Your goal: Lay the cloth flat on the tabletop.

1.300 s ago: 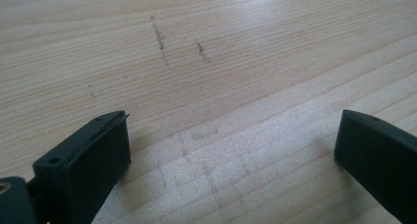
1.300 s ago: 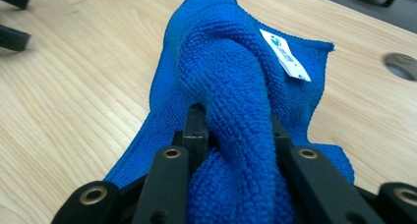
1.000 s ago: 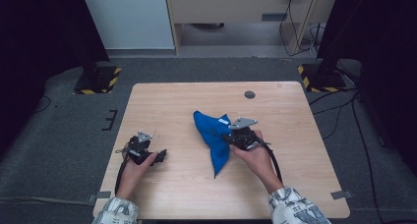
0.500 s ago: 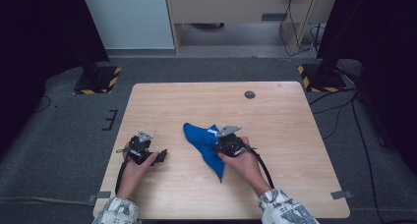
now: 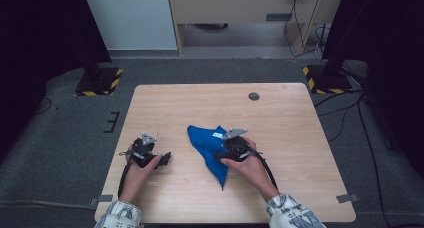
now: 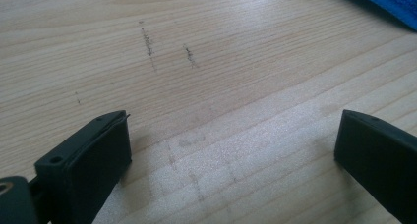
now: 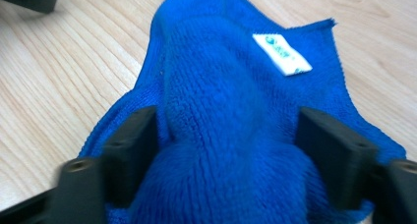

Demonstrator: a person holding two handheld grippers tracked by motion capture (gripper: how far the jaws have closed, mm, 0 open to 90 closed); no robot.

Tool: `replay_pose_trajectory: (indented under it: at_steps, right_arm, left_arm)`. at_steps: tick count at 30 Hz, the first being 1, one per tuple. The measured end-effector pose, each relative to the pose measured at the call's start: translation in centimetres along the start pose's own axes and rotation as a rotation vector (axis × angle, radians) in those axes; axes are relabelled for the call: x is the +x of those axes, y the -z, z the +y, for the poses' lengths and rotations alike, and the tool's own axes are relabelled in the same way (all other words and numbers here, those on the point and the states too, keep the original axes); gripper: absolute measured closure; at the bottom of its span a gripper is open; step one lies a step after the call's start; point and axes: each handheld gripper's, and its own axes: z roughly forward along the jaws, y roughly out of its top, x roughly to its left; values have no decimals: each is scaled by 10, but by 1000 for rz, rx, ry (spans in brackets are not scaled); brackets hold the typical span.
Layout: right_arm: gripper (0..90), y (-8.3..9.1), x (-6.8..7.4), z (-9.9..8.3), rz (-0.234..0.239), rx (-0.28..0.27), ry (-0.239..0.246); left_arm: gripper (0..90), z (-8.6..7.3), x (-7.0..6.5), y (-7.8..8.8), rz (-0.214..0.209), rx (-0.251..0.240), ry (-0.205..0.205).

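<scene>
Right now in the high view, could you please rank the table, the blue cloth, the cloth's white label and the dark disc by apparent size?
1. table
2. cloth
3. disc and label: both tiny and much alike, so I won't rank them.

cloth (image 5: 210,148) mid-table (image 5: 290,138), left gripper (image 5: 165,159) left of it

the right gripper (image 5: 223,149) sits on the blue cloth (image 5: 210,147) and covers part of it — its tips are too small to tell apart from above. in the right gripper view the cloth (image 7: 231,116) runs off the bottom edge, and the print on its white tag (image 7: 282,54) is too blurry to read.
</scene>
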Motion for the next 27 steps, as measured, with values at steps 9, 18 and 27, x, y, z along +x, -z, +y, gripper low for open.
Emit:
replay_pose_trajectory:
  at_steps: [9, 18, 27]
  right_arm:
    - [93, 26, -5, 5, 7, -68, -17]
    - [171, 29, -9, 19, 24, -85, -2]
    - [461, 14, -34, 29, -37, -54, 3]
  left_arm:
    - [0, 0, 0, 0, 0, 1, 1]
    - [0, 0, 0, 0, 1, 1, 1]
    - [0, 1, -1, -1, 4, 0, 4]
